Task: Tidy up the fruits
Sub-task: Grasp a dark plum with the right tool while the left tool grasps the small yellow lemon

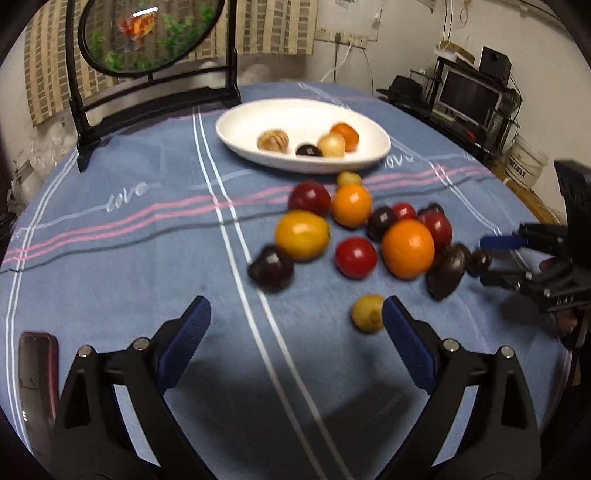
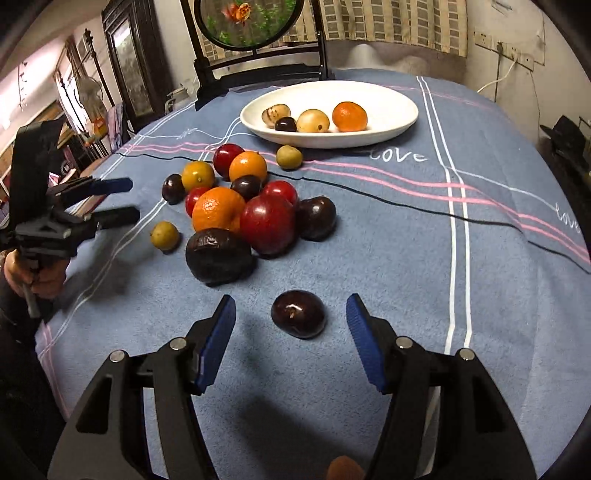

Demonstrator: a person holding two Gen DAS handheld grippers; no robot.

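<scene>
A white oval plate (image 1: pixel 373 149) (image 2: pixel 399 122) at the back of the table holds several small fruits. A pile of oranges, red and dark plums lies on the blue cloth in front of it (image 1: pixel 406 247) (image 2: pixel 266 221). My left gripper (image 1: pixel 295 317) is open and empty; a small yellow-green fruit (image 1: pixel 367 313) lies just inside its right finger. My right gripper (image 2: pixel 291 314) is open around a dark plum (image 2: pixel 298 313) on the cloth, not touching it. Each gripper shows in the other's view, the right one (image 1: pixel 491 258) and the left one (image 2: pixel 129 199).
A round fish picture on a black stand (image 1: pixel 147 33) (image 2: pixel 251 22) stands behind the plate. A red phone (image 1: pixel 37 376) lies at the left table edge. Shelves with a monitor (image 1: pixel 469 96) stand beyond the table's right side.
</scene>
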